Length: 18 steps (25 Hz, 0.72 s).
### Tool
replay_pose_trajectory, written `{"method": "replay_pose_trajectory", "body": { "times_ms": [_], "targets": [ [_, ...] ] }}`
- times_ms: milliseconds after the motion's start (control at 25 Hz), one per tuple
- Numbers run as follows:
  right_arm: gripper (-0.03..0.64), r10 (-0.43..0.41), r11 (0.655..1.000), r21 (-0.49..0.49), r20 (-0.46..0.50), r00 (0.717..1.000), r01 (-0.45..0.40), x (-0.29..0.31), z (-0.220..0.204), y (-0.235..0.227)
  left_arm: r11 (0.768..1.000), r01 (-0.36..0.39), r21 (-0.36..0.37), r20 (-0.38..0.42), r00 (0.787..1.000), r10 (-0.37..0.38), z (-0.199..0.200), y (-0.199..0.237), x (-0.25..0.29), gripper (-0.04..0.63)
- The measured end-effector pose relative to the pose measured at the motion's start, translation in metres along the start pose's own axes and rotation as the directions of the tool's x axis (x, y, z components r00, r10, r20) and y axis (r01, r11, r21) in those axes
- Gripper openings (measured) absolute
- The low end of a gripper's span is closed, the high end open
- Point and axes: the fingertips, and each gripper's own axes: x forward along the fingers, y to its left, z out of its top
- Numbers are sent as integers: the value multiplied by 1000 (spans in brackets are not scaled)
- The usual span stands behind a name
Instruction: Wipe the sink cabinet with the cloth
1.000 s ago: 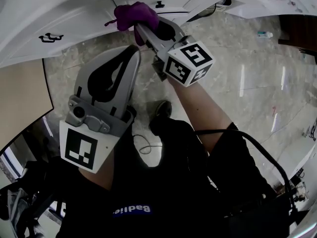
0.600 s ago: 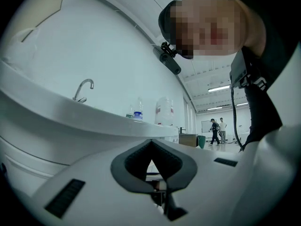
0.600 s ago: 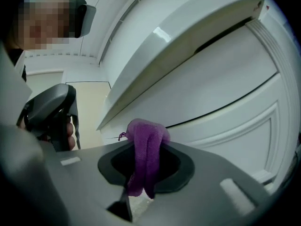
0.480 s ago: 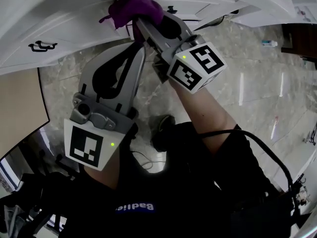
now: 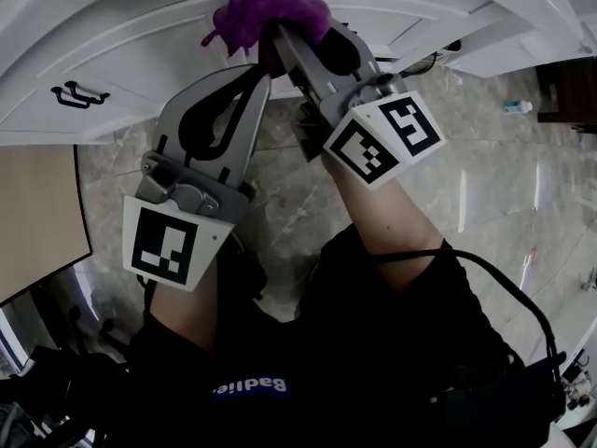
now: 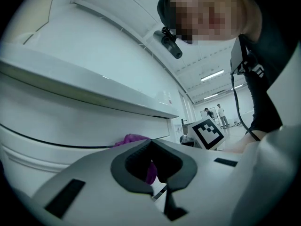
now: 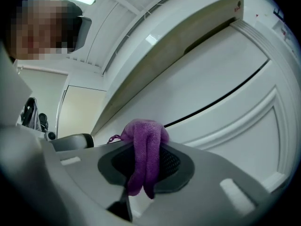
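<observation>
Up against closed cabinet (image 5: 140, 54), purple cloth (image 5: 270, 9)

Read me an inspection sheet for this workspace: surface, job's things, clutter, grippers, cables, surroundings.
Surface: white panelled sink cabinet, black handle on one door.
Job's things: crumpled purple cloth, against the cabinet front.
Clutter: small pale bottle lying on the floor.
Grippers: right gripper shut on the cloth; left gripper shut, empty, beside it.
Cables: black cable along the right arm.
Surroundings: glossy marbled tile floor.
</observation>
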Motion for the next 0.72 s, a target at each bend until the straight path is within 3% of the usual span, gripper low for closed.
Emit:
{"method": "replay_pose_trajectory", "body": {
  "times_ms": [200, 400, 720],
  "targets": [
    [77, 7, 999, -33, 1, 1000, -7, 0, -21, -2, 999, -23, 42, 27, 999, 22, -9, 12, -14, 5],
    [77, -38, 999, -42, -108, 993, 34, -2, -77, -26, 997, -71, -3, 18, 997, 71, -25, 30, -21, 5],
    [77, -111, 994, -33, -249, 962, 106, -12, -150, -55, 998, -61, -35, 0, 998, 61, -53, 38, -18, 5]
  ]
}}
